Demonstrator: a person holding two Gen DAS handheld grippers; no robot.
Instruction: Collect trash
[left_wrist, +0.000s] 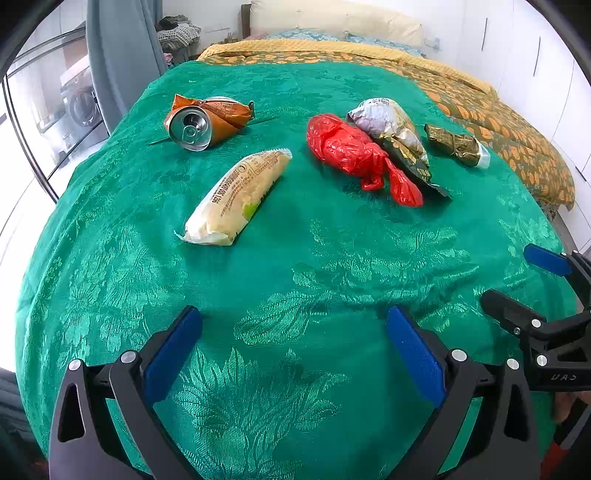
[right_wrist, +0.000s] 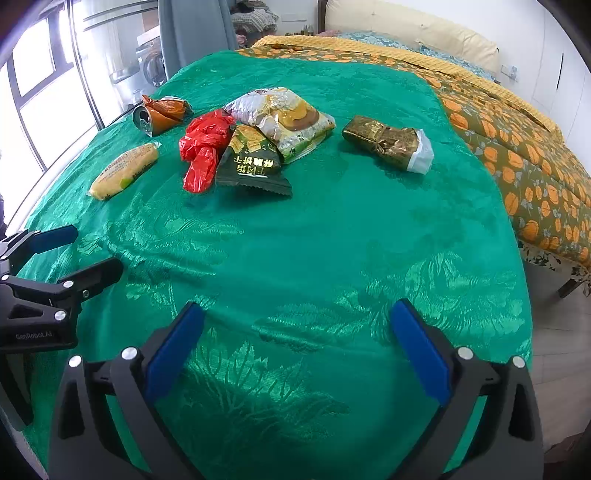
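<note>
Trash lies on a green cloth (left_wrist: 110, 206) spread over a bed. There is a crushed can in an orange wrapper (left_wrist: 199, 123), a pale yellow snack packet (left_wrist: 236, 199), a knotted red plastic bag (left_wrist: 351, 151), a silver snack bag (left_wrist: 384, 118) over a dark green packet (right_wrist: 251, 158), and a gold-green wrapper (left_wrist: 458, 146). My left gripper (left_wrist: 294, 317) is open and empty over bare cloth, well short of the yellow packet. My right gripper (right_wrist: 298, 310) is open and empty too, close beside the left gripper (right_wrist: 92, 249) and well short of the pile.
An orange-patterned quilt (right_wrist: 517, 155) covers the bed beyond and to the right of the cloth, with pillows (left_wrist: 332, 18) at the head. A window (right_wrist: 37, 92) and grey curtain (right_wrist: 192, 33) stand at the left. The floor (right_wrist: 561, 332) shows past the bed's right edge.
</note>
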